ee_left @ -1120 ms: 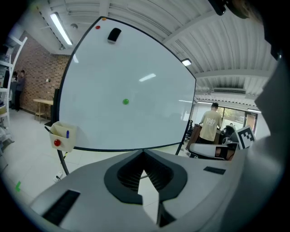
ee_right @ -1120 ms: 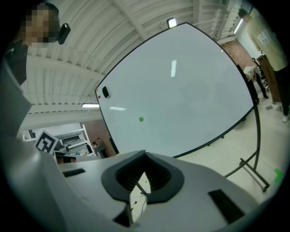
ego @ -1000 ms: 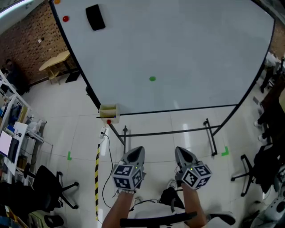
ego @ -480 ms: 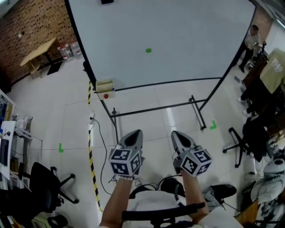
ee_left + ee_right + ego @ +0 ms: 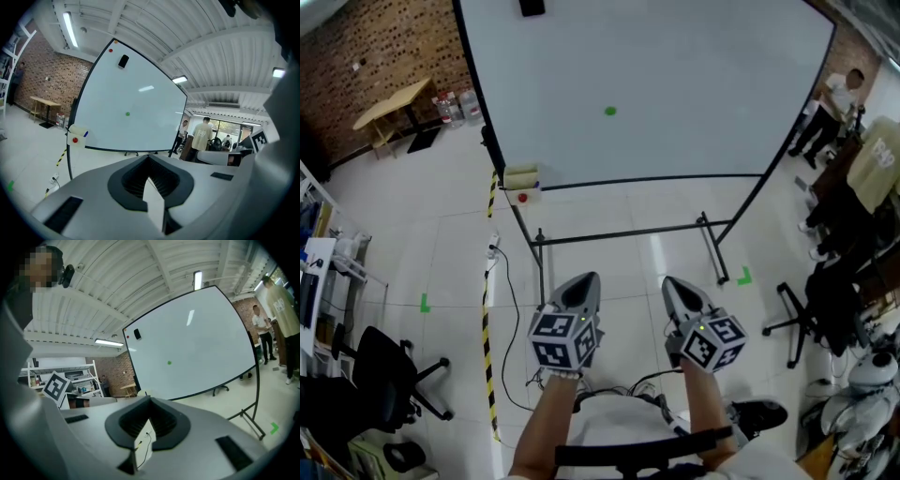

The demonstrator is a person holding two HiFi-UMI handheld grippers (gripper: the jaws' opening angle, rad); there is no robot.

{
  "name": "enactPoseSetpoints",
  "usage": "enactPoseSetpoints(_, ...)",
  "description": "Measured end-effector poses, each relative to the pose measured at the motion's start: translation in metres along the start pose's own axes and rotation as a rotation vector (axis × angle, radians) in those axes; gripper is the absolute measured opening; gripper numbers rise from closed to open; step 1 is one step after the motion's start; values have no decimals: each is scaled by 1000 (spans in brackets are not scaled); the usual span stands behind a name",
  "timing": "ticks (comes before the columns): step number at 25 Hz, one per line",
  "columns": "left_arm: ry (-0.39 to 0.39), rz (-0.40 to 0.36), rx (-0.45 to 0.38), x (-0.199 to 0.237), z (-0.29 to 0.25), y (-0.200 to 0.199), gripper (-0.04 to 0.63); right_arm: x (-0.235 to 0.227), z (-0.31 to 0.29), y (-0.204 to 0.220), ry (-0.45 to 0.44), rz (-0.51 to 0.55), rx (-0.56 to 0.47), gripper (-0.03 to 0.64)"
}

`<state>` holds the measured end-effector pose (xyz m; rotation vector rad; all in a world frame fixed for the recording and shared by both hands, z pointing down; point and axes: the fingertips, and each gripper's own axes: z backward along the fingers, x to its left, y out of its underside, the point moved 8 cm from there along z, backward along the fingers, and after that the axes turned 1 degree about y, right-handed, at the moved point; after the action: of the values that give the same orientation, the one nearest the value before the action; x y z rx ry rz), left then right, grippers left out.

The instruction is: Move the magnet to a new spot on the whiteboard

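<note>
The small round green magnet [image 5: 610, 111] sits alone on the lower middle of the large black-framed whiteboard [image 5: 703, 66], which stands upright on a black metal stand [image 5: 623, 232] over the pale tiled floor [image 5: 441, 234]. It lies straight ahead of you and well apart from both tools, with a wide stretch of floor and the foot of the stand between. In the head view it is above the gap between the two, a little closer to the line of the left gripper [image 5: 586, 279] than to that of the right gripper [image 5: 674, 284], so the left looks slightly the nearer, though neither is within reach. In the left gripper view the magnet [image 5: 127, 113] shows just left of where that tool's fingers [image 5: 140, 165] point; in the right gripper view the magnet [image 5: 169, 363] shows just right of its fingers [image 5: 159, 407]. Being a disc, it has no long axis to line up with; what matters is that it lies flat on a vertical face, so you will likely have to come at it head-on. Both pairs of fingers are pressed together with nothing between them, so whichever you choose must spread before it meets the magnet. The black rectangular eraser [image 5: 531, 7] at the board's top edge is far from the magnet and leaves plenty of bare board for a new spot.
</note>
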<state>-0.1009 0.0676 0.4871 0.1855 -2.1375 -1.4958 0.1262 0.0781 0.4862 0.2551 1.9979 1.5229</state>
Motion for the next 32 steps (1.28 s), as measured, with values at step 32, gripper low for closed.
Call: enactPoseSetpoints(32, -27, -39, 6, -8, -9, -12, -3, -12, -13, -7, -26, 1, -2, 2)
